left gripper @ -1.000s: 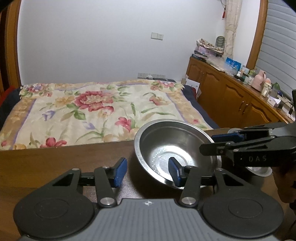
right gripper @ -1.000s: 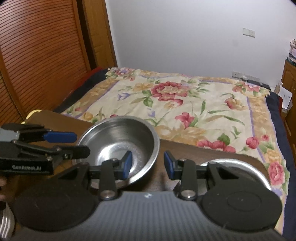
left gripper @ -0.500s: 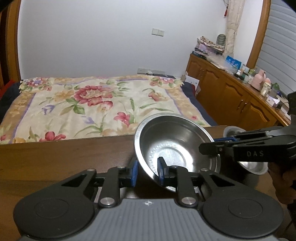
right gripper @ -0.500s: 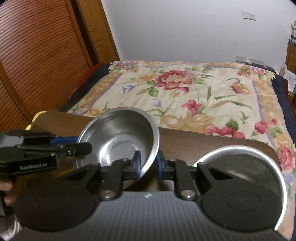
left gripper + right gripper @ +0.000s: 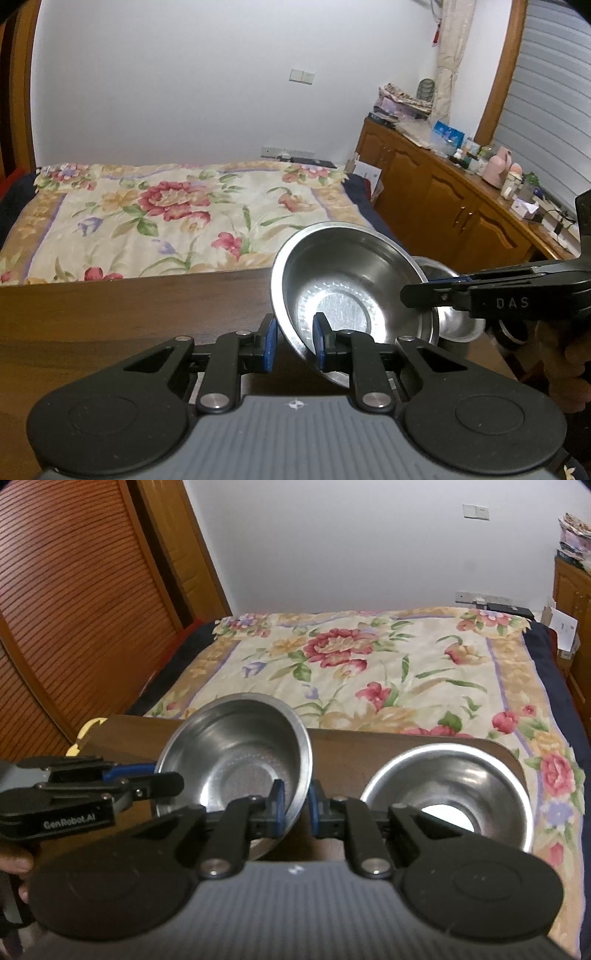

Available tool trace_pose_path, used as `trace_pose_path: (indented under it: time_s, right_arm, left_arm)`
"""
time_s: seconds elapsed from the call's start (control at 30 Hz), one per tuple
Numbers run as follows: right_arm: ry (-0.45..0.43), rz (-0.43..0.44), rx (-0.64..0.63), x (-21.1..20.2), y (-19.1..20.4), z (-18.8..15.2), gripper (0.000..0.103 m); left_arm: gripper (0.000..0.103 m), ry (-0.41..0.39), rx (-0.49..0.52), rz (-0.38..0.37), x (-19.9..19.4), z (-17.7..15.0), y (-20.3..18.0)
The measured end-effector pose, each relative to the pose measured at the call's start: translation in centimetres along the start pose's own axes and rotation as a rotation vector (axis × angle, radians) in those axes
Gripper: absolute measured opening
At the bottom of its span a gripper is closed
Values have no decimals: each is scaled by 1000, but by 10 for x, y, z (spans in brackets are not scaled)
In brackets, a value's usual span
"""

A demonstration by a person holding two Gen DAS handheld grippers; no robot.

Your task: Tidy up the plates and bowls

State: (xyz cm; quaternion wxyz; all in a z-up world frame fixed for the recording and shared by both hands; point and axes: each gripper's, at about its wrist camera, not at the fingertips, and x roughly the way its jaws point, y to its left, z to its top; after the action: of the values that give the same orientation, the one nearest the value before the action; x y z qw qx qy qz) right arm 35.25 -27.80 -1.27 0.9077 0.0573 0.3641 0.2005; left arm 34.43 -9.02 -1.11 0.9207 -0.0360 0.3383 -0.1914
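- Stainless steel bowl (image 5: 354, 291) is tilted and lifted off the brown wooden bench (image 5: 129, 306), held at two opposite sides of its rim.
- The left tool (image 5: 293, 345) has just been closing its jaws; its blue pads (image 5: 320, 343) now pinch the near rim of the bowl, one pad inside the wall and one outside.
- The right tool (image 5: 293, 808) has also just been closing; in its own view its blue pads (image 5: 277, 805) clamp the bowl's rim (image 5: 236, 760) on the right side.
- In the left wrist view the right tool (image 5: 436, 293) reaches in from the right edge, with a person's hand (image 5: 565, 354) behind it.
- In the right wrist view the left tool (image 5: 144, 779) comes in from the left and meets the bowl's left side.
- A second steel bowl (image 5: 450, 794) sits upright on the bench just to the right of the held one; in the left wrist view it (image 5: 461, 325) peeks out behind the lifted bowl.
- Beyond the bench lies a bed with a flowered cover (image 5: 369, 664).
- A wooden cabinet (image 5: 443, 206) with cluttered top runs along the right wall.
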Motion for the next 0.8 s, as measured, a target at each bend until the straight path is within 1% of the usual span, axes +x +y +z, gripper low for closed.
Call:
trace_pose_path:
  time_s: [0.13,0.17,0.2,0.27,0.57,0.8]
  right_arm:
    - [-19,-3,17,-15,3,-1,14]
    - [-23,3,27,-20,4,-1,14]
    - [-28,6,35,-23,3,-1,13]
    - [-46,-4,32,-31,5,-2,11]
    - [-99,-9,40,-61,17,-8,9]
    - [-114,-13,37,-77,25,-16,10]
  left_arm:
    - [22,-16,9,-1,-14,0,-7]
    - [21,-22,9,-4,-18,0,-8]
    - [18,-25,10,-5,-22,0,-9]
    - [15,-31,12,-12,-29,-2,-11]
    - [15,-73,27,-23,-58,-7,-21]
    - [15,-86,45,-39,-79,-15,-24]
